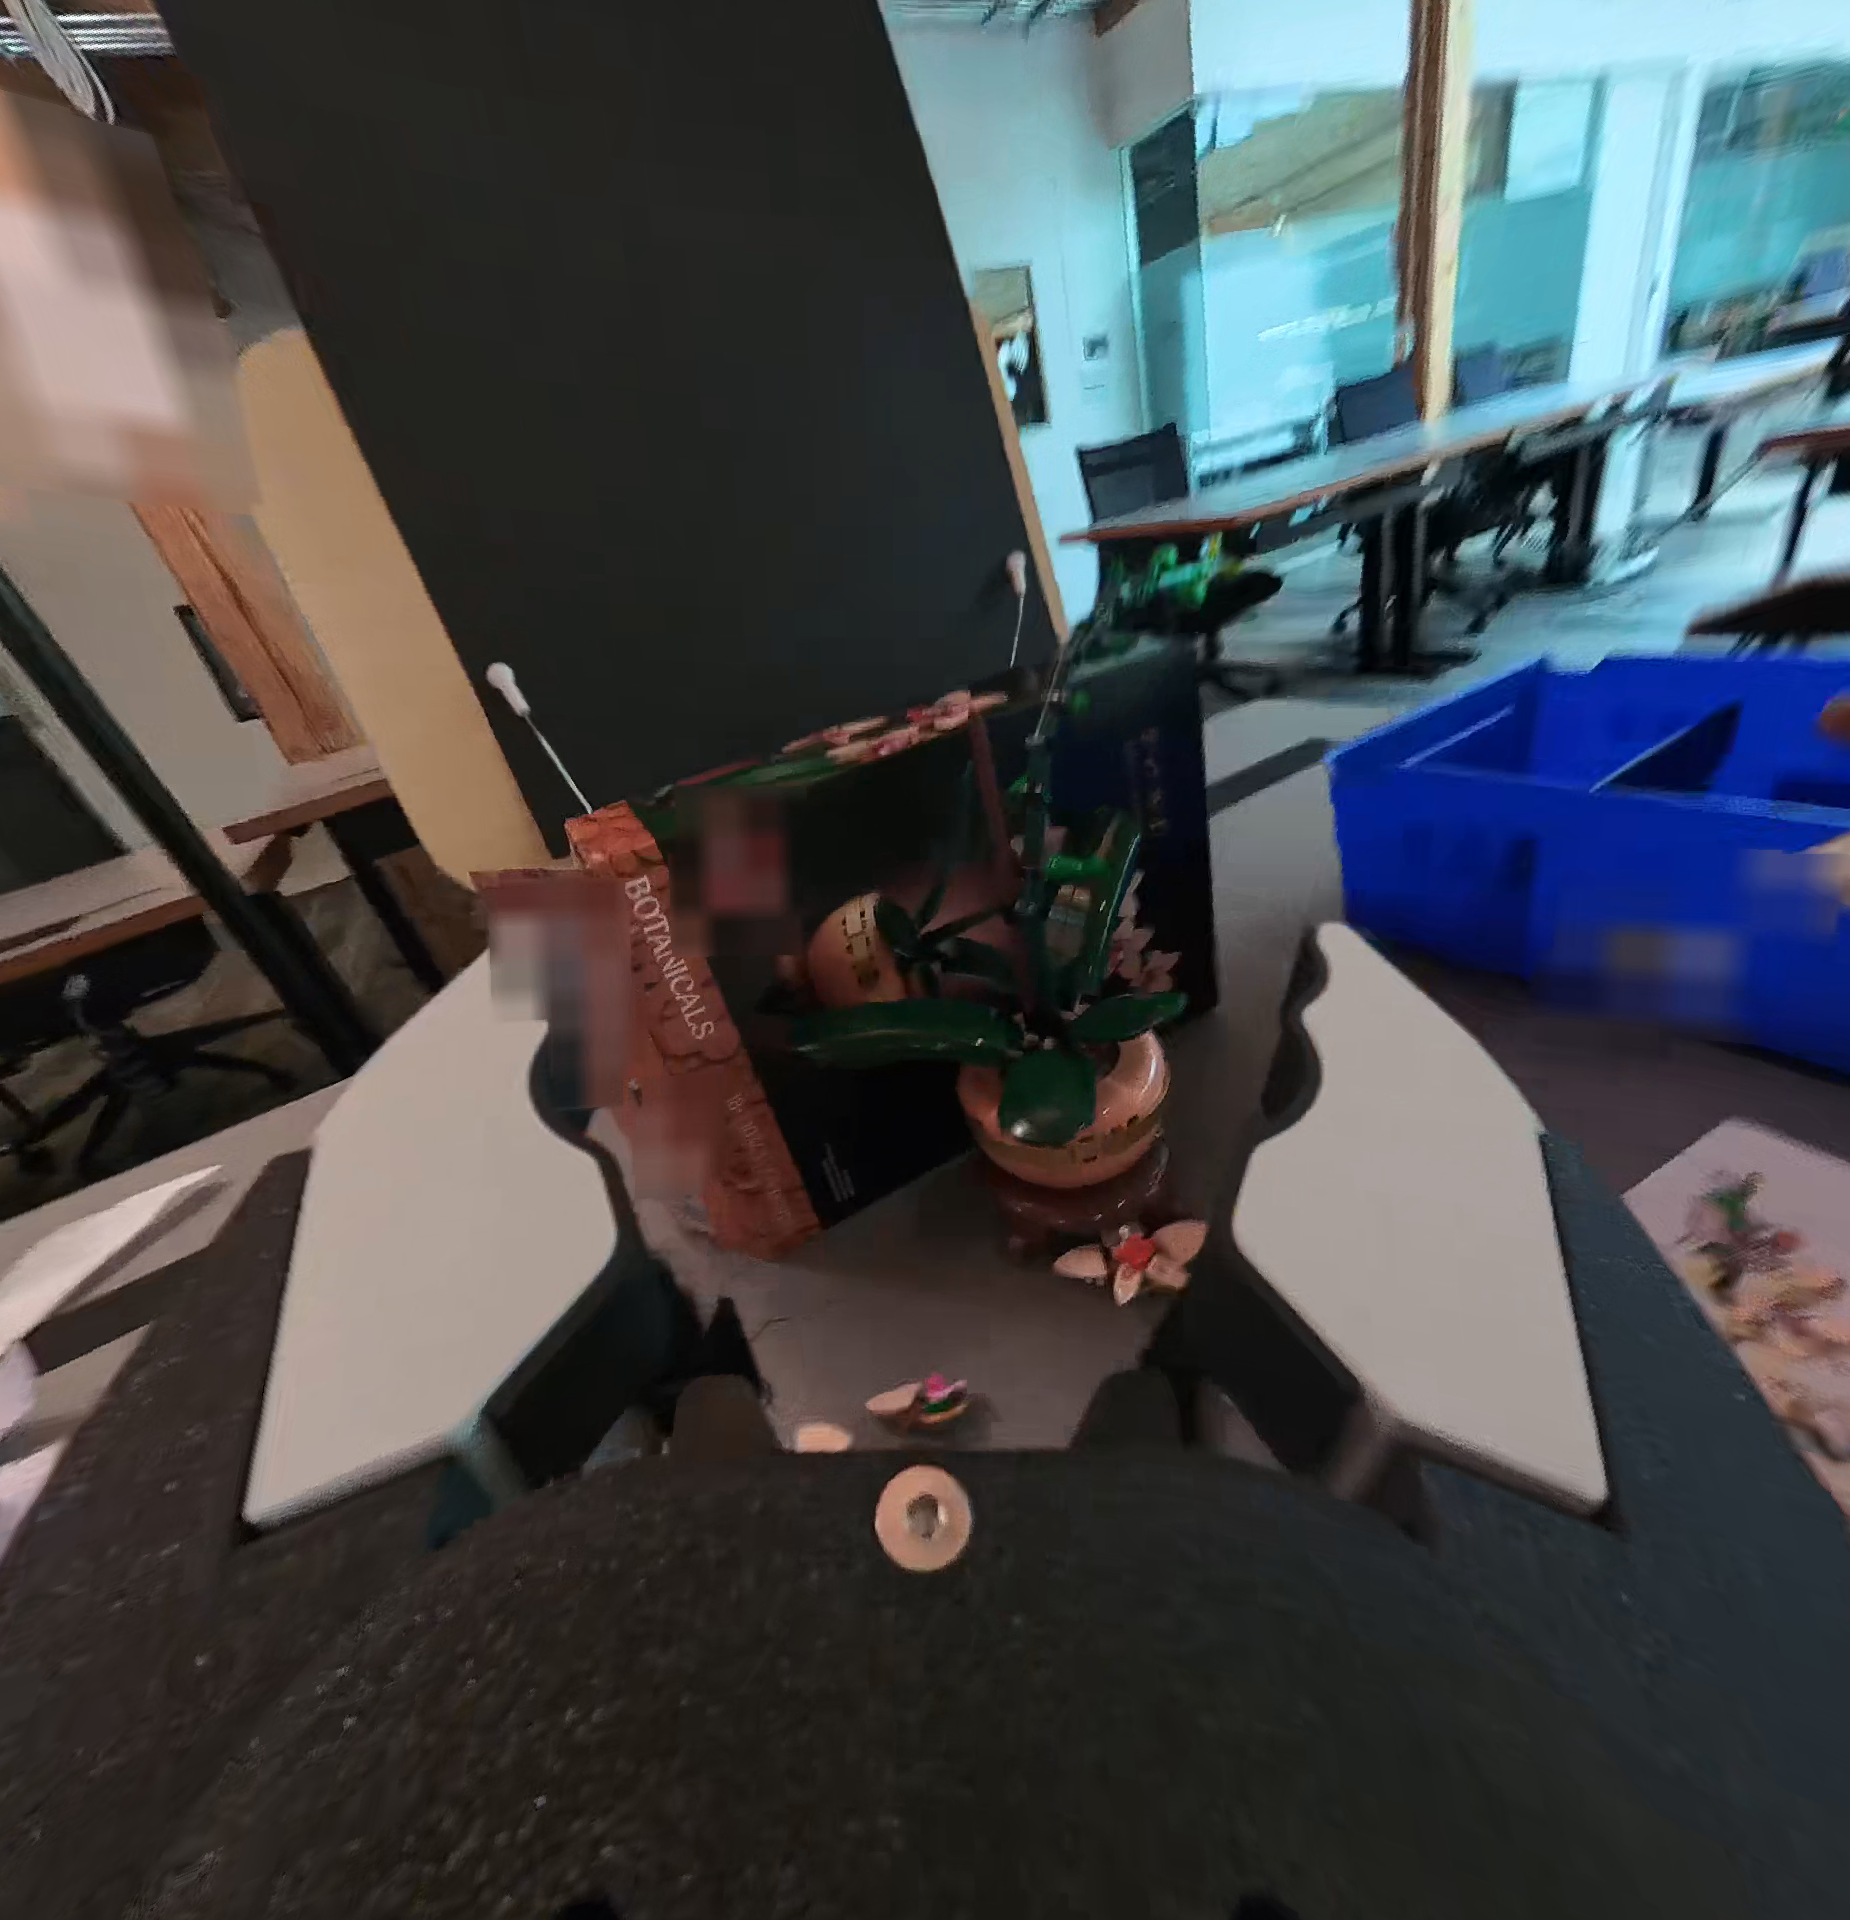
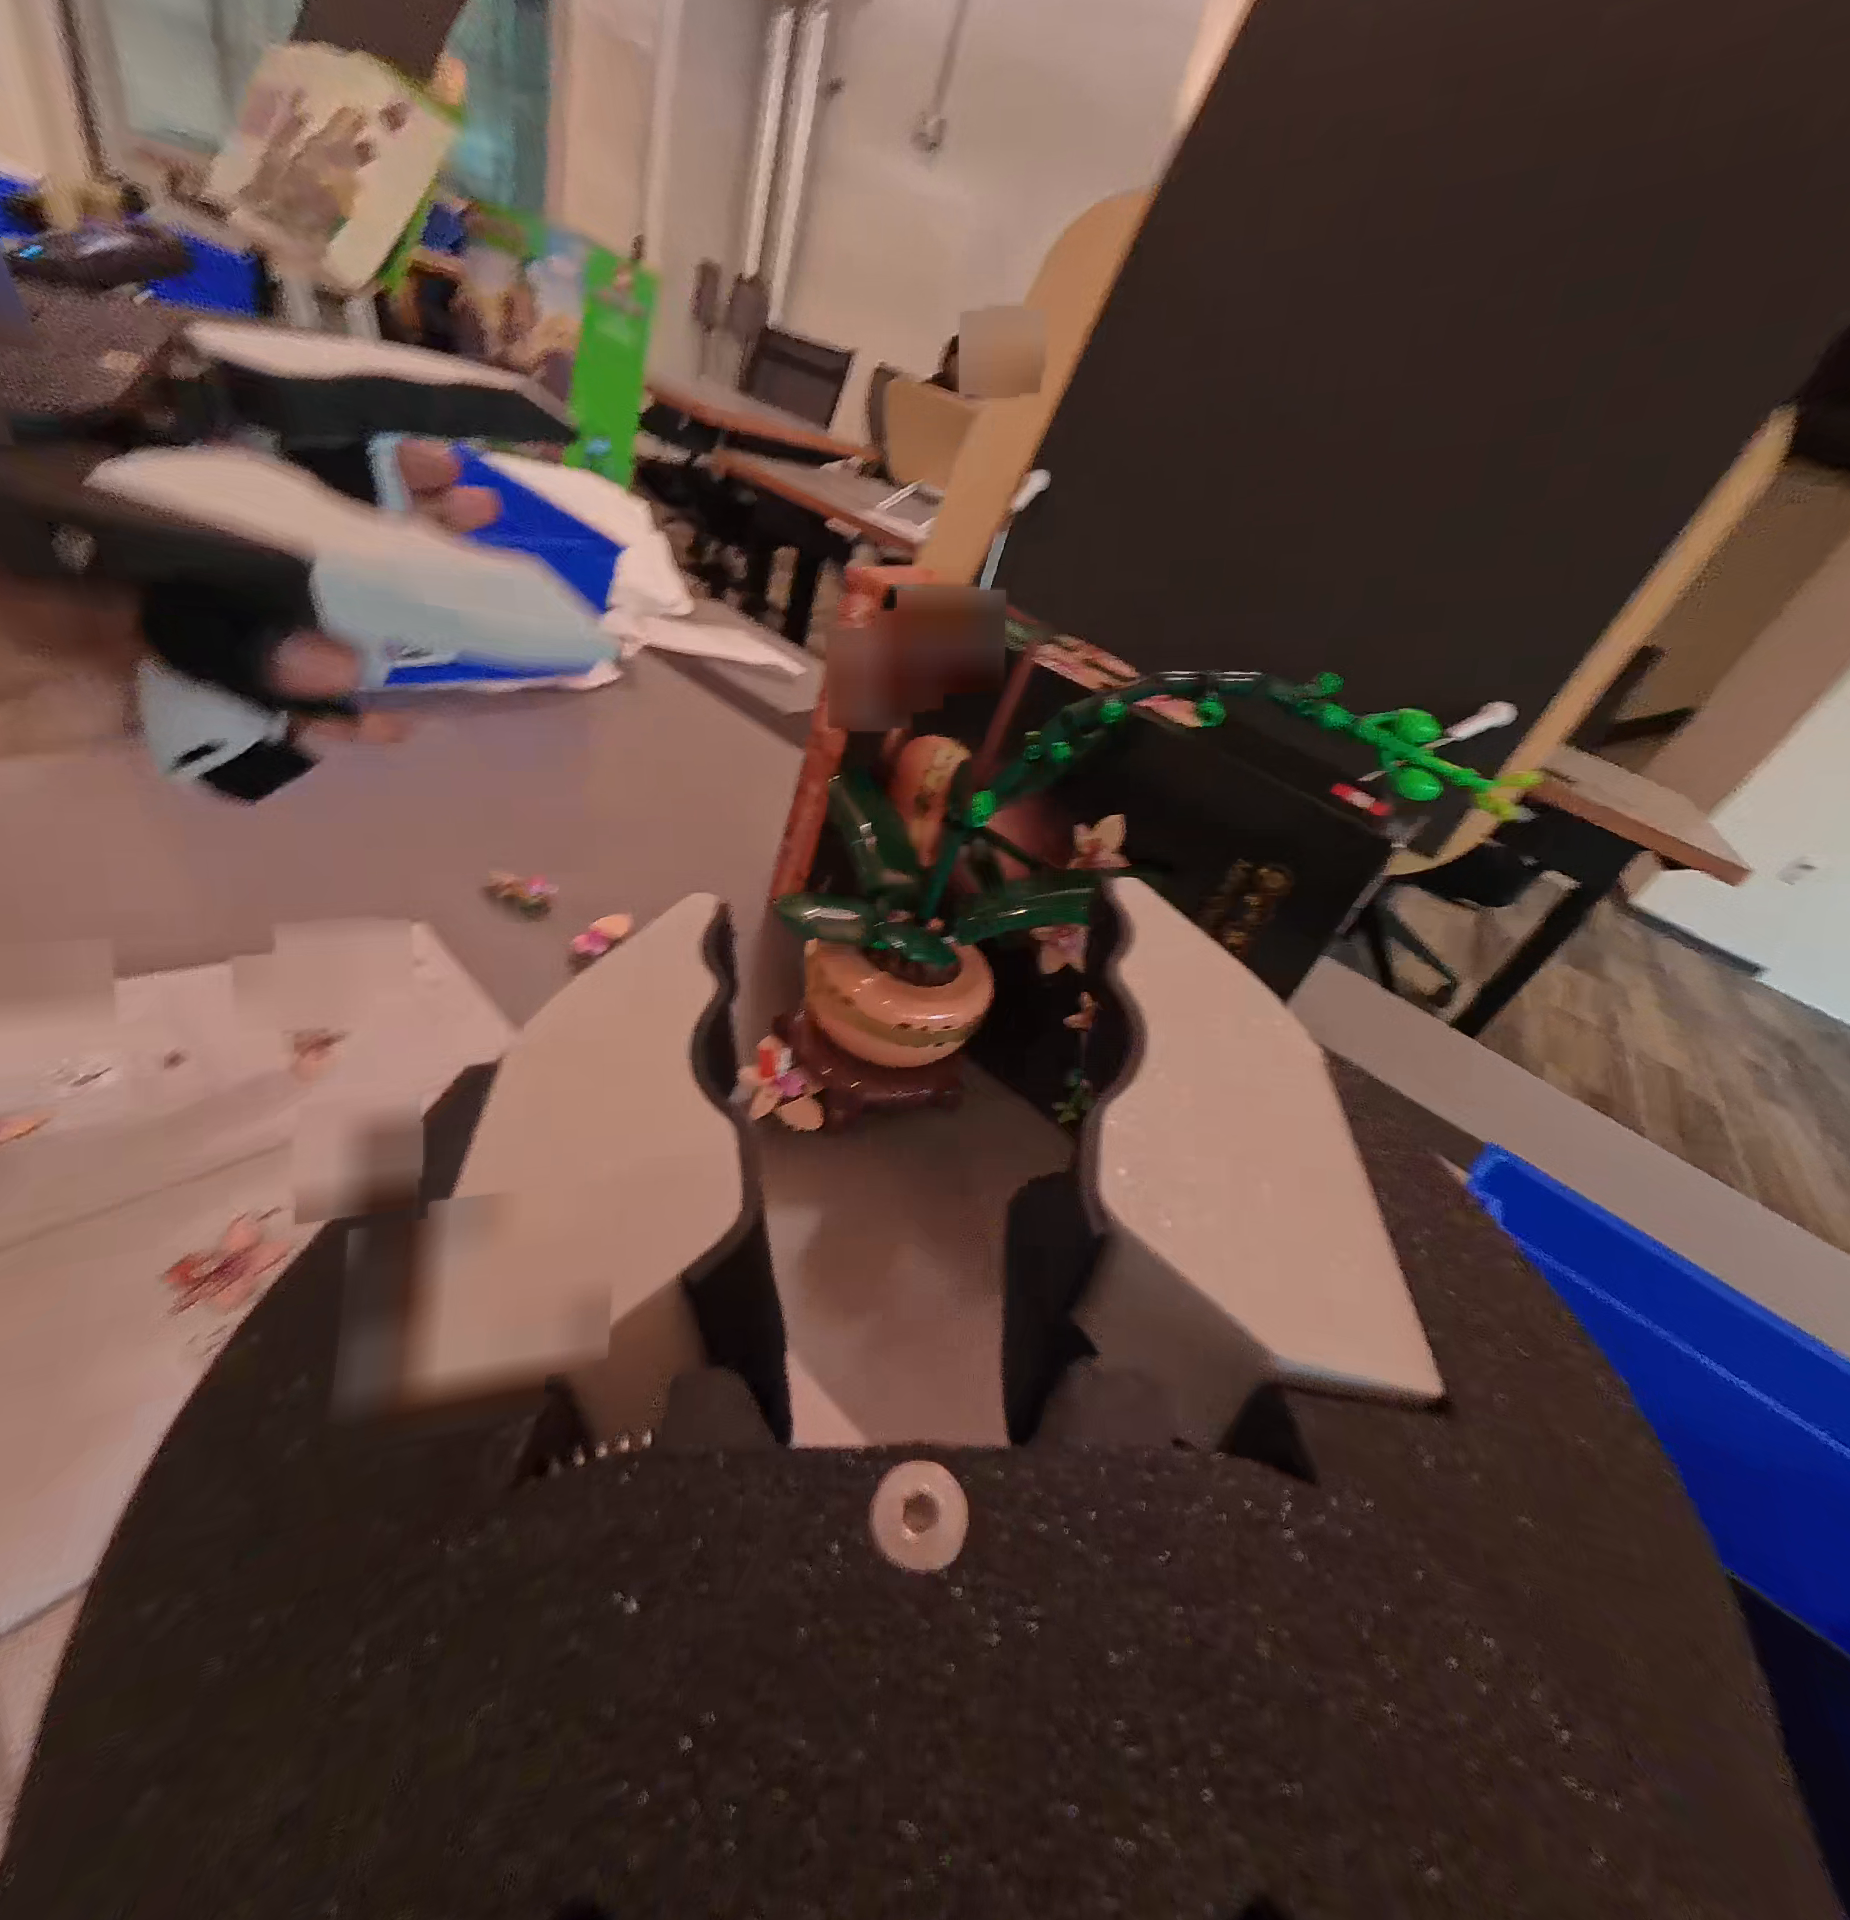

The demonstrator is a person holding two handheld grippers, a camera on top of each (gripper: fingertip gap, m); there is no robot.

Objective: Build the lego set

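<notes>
A brick-built plant with dark green leaves stands in a tan pot (image 1: 1066, 1112) on a brown base, on the grey table. It also shows in the right wrist view (image 2: 900, 1003), with its green stem (image 2: 1212, 707) arching to the right. A dark printed box (image 1: 796, 987) stands upright behind it. A loose pink flower (image 1: 1129, 1257) lies at the base. My left gripper (image 1: 926, 997) is wide open with nothing in it, short of the plant. My right gripper (image 2: 916, 914) is open and empty, its fingertips on either side of the pot without touching it. The left gripper (image 2: 381, 488) shows at the upper left, held by a hand.
A blue divided bin (image 1: 1627, 831) sits at the right and shows in the right wrist view (image 2: 1679, 1351). Small loose flowers (image 1: 921, 1397) (image 2: 521, 894) lie on the table. Printed sheets (image 1: 1773, 1299) (image 2: 173, 1039) lie flat. A black board (image 1: 588, 364) stands behind the box.
</notes>
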